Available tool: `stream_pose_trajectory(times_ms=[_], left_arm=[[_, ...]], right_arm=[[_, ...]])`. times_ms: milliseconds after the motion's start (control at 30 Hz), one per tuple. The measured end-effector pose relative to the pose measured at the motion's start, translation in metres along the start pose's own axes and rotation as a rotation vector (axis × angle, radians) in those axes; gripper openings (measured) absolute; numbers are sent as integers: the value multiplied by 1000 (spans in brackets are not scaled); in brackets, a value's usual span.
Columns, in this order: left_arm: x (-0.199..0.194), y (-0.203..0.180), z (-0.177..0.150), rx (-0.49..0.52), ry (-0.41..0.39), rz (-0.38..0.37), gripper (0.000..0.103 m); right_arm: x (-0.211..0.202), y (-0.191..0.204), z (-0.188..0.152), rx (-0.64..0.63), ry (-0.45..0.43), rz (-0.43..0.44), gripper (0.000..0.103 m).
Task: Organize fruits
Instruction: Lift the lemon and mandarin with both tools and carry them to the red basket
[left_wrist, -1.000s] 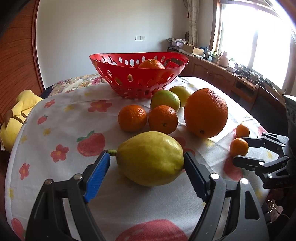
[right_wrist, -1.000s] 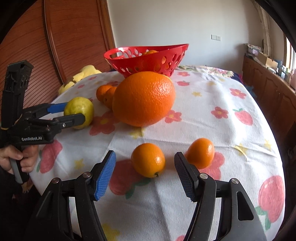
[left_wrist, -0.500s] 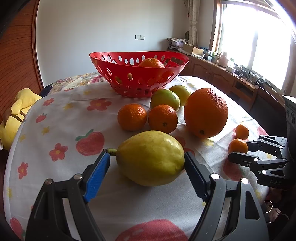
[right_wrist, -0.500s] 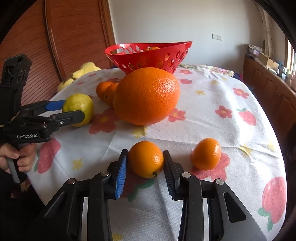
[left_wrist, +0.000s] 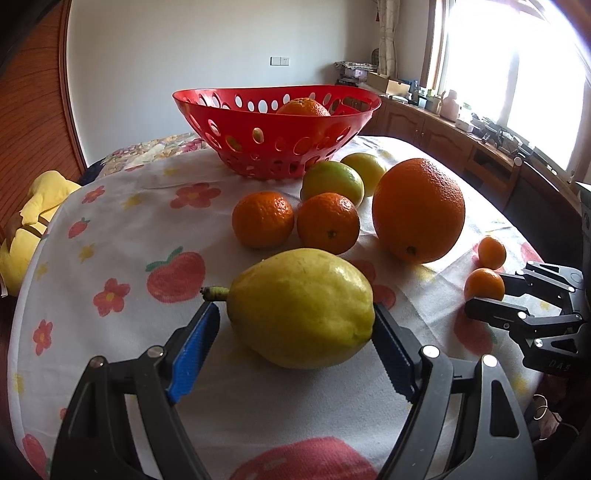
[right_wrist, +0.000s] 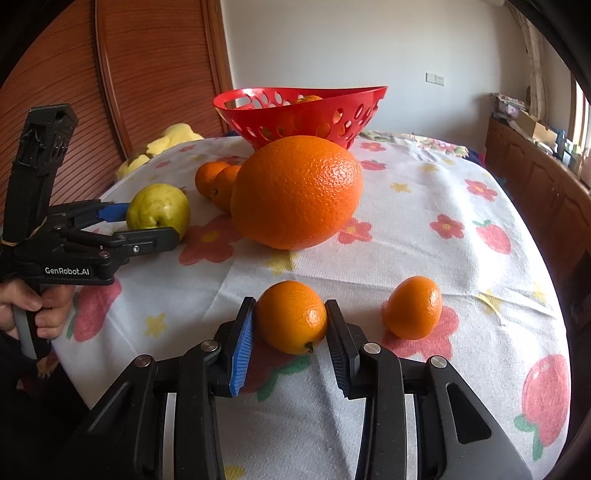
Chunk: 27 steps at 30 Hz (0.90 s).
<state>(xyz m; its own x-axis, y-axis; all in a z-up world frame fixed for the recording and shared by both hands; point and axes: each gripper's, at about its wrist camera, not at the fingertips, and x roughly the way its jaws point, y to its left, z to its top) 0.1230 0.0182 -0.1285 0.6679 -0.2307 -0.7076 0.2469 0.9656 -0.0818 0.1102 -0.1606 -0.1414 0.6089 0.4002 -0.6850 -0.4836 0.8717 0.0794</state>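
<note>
Right tongs (right_wrist: 290, 325) have just been closing and now pinch the small orange (right_wrist: 291, 315), both pads pressed against its sides. The fruit sits on the table (right_wrist: 424, 229), not lifted yet.

Left tongs (left_wrist: 295, 332) stand wide around the yellow guava (left_wrist: 301, 306). The right pad touches the fruit's blunt end; the blue pad (left_wrist: 194, 350) sits just clear of the stem end, so no real grip there. The guava rests on the cloth too.

The red basket (left_wrist: 277, 129) is at the far side of the table with one orange already inside (left_wrist: 303, 107). Loose fruit lies between: two mandarins (left_wrist: 295, 221), two greenish citrus (left_wrist: 332, 181), a big orange (left_wrist: 417, 210), and a second small orange (right_wrist: 413, 308) just beside the gripped one.

Risks, as a judgement:
- The small orange is round and slick, and held only at its widest part. A fast lift or a tilt could squirt it out, and it would roll toward the table edge nearby.
- The guava is egg-shaped and lies lengthwise in the tongs. Closing on the tapered ends may pop it forward into the mandarins.
- A direct path to the basket crosses the big orange. A low carry would knock it and scatter the cluster.
- The basket is light and perforated, so a drop from height could bounce fruit out.
</note>
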Motion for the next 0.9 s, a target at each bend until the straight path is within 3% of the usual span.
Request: stream_pose_trajectory(times_ms=[300,400,900], left_arm=[[0,2,1,-4,-2,-10,80],[-2,2,0,-7,-15,-31,73],[-29,2,8,-9,-78,-42,72]], right_arm=[[0,0,0,-1,1,-1,37],[0,0,-1,-3,-1,-2,37],[-7,-1,5,-14,-12,-2,36]])
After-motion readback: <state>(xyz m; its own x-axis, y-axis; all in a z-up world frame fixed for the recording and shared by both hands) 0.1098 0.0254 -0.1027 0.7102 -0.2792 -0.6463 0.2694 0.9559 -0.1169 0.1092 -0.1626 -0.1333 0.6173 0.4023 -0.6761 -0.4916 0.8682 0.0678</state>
